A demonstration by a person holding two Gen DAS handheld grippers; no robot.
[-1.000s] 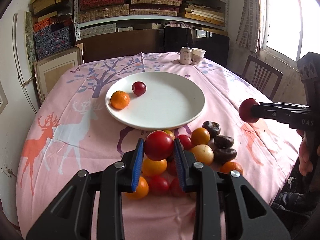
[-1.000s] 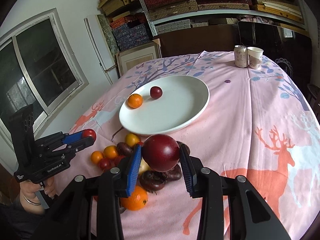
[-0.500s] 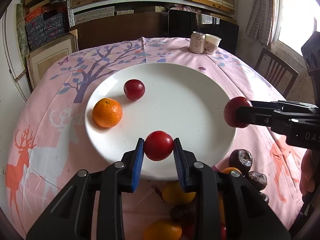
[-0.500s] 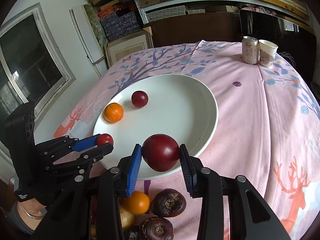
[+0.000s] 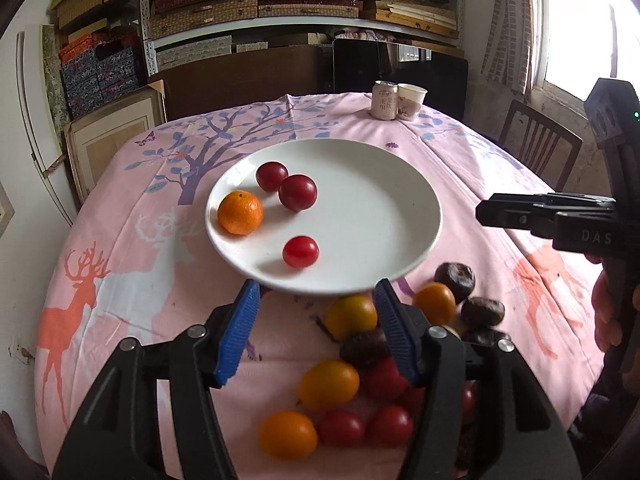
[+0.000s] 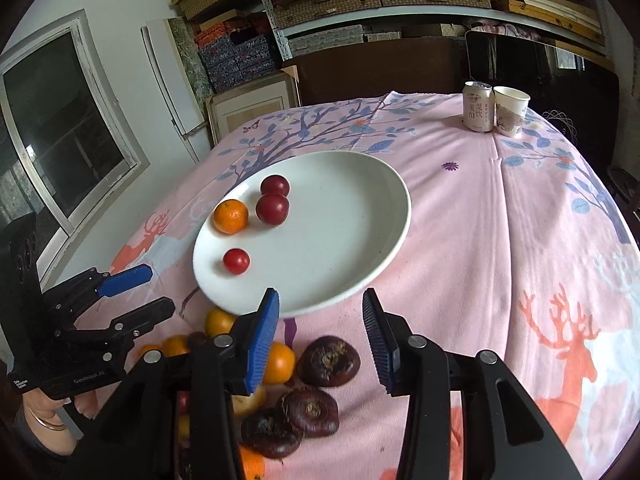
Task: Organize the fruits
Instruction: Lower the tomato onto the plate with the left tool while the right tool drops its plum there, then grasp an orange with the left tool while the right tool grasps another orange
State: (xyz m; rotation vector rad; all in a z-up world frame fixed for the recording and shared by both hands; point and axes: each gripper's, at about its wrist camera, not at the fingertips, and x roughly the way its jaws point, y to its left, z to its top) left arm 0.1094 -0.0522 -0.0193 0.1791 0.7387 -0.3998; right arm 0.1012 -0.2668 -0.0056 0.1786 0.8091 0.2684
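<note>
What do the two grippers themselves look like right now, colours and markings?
Both are matte black plastic with silver screw heads and ribbed blue pads on the fingers. The left gripper carries white "GenRobot.AI" lettering on its body, seen from the right wrist camera. The right gripper shows "DAS" lettering and a small green light in the left view. No cables visible.

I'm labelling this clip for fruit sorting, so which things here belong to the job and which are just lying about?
Job:
white plate
mandarin, two plums and cherry tomato on it
loose fruit pile on the tablecloth
left gripper, right gripper, both open and empty

Lying about:
drink can
paper cup
</note>
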